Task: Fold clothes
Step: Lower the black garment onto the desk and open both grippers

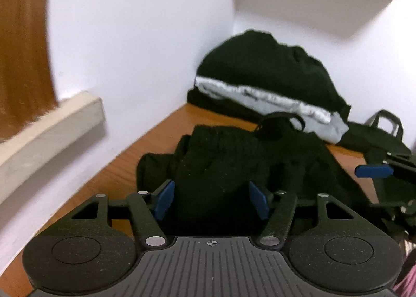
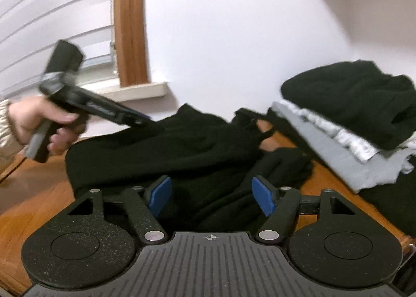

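A crumpled black garment point(image 1: 221, 161) lies on the wooden table point(image 1: 117, 166). My left gripper point(image 1: 211, 200) stands open over its near part, and black cloth fills the gap between the blue pads point(image 1: 163, 200). In the right wrist view a hand point(image 2: 31, 120) holds that left gripper point(image 2: 145, 117), whose tip meets the raised left edge of the garment point(image 2: 156, 156). My right gripper point(image 2: 210, 198) is open too, with folds of the same black cloth between its jaws. From the left wrist view the right gripper point(image 1: 384, 190) shows at the right edge.
A stack of folded clothes sits in the back corner: a black piece point(image 1: 260, 70) on a grey one point(image 1: 273, 104). A black bag with handles point(image 1: 382, 135) lies to its right. White walls close in behind, and a window sill point(image 2: 140, 90) juts out at the left.
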Available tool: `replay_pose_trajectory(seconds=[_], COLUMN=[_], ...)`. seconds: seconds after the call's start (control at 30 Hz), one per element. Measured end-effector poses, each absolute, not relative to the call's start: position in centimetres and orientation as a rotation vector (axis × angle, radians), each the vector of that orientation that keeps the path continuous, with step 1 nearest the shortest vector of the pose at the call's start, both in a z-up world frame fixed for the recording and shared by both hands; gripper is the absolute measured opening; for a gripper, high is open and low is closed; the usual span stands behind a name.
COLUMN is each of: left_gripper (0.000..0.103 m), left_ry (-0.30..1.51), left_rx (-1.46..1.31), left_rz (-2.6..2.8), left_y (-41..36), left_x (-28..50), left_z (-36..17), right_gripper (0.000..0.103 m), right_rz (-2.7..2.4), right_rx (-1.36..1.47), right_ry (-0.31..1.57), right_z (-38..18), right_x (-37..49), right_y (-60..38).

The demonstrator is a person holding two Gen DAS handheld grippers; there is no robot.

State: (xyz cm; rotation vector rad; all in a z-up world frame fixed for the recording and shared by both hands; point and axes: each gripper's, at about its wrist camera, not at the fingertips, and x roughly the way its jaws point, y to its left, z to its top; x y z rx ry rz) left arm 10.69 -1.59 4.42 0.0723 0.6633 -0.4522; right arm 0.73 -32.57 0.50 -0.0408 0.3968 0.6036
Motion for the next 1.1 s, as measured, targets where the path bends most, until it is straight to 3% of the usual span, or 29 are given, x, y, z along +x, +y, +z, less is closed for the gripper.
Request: replay_pose_trajectory(seconds=[0.07, 0.1, 0.13, 0.2, 0.37, 0.57, 0.63, 0.7, 0.8, 0.87, 0.9, 0.97, 1.0, 1.03, 1.07, 1.1], left_gripper=[0.05, 0.029, 0.016, 0.012, 0.012, 0.016, 0.036, 0.047, 0.047, 0.052, 0.061, 0.061, 0.061, 0.061, 0.061, 0.061], left_ry=[0.674, 0.675, 0.668, 0.61, 0.434, 0.496, 0.512, 0.517, 0.527, 0.541, 0.548, 0.559, 0.569, 0.579, 0.581, 0.575], left_rx=[0.076, 0.074, 0.061, 0.006, -0.146, -0.085, -0.068, -0.065, -0.077, -0.09, -0.095, -0.102, -0.106, -0.109, -0.112, -0.114], left_rz=[-0.458, -0.464, -0.472, -0.465, -0.398, -0.404, -0.409, -0.416, -0.431, -0.441, -0.452, -0.472, -0.481, -0.491, -0.499, -0.503], left_y=[-1.4, -1.2, -0.9, 0.5, 5.1, 4.6, 4.0, 4.0, 4.6, 5.3, 5.7, 6.3, 6.5, 6.7, 6.9, 7.3], left_x=[11.2, 11.3, 11.2, 10.8, 9.0, 9.3, 9.3, 8.8, 7.6, 6.7, 6.3, 5.7, 5.3, 5.0, 4.7, 4.2], left_z=[4.1, 4.1, 4.2, 5.2, 8.9, 7.4, 6.8, 6.3, 5.4, 4.8, 4.6, 4.1, 3.8, 3.5, 3.4, 3.4], right_gripper=[0.068, 0.068, 0.068, 0.068, 0.068, 0.068, 0.068, 0.066, 0.058, 0.056, 0.057, 0.057, 0.05, 0.038, 0.003, 0.003], right_rz=[0.61, 0.614, 0.612, 0.605, 0.603, 0.583, 0.571, 0.581, 0.588, 0.586, 0.581, 0.58, 0.599, 0.622, 0.64, 0.611], right_rx=[-0.055, -0.06, -0.078, -0.125, -0.109, -0.104, -0.075, -0.005, 0.046, 0.069, 0.081, 0.117, 0.145, 0.173, 0.186, 0.176], right_ry=[0.405, 0.408, 0.412, 0.42, 0.436, 0.417, 0.39, 0.366, 0.37, 0.398, 0.423, 0.472, 0.485, 0.494, 0.491, 0.453], right_z=[0.0, -0.3, -0.7, -1.5, -1.9, -1.4, -0.7, 0.1, 0.8, 0.7, 0.5, -0.1, -0.4, -0.7, -0.8, -0.2], right_x=[1.1, 1.1, 1.1, 1.2, 1.4, 1.0, 0.7, 0.8, 2.1, 3.7, 4.6, 6.4, 6.9, 7.3, 7.4, 6.9], right_y=[-31.9, -31.7, -31.4, -30.9, -31.2, -31.2, -31.6, -32.5, -32.4, -31.9, -31.7, -31.3, -31.4, -31.4, -31.6, -31.9])
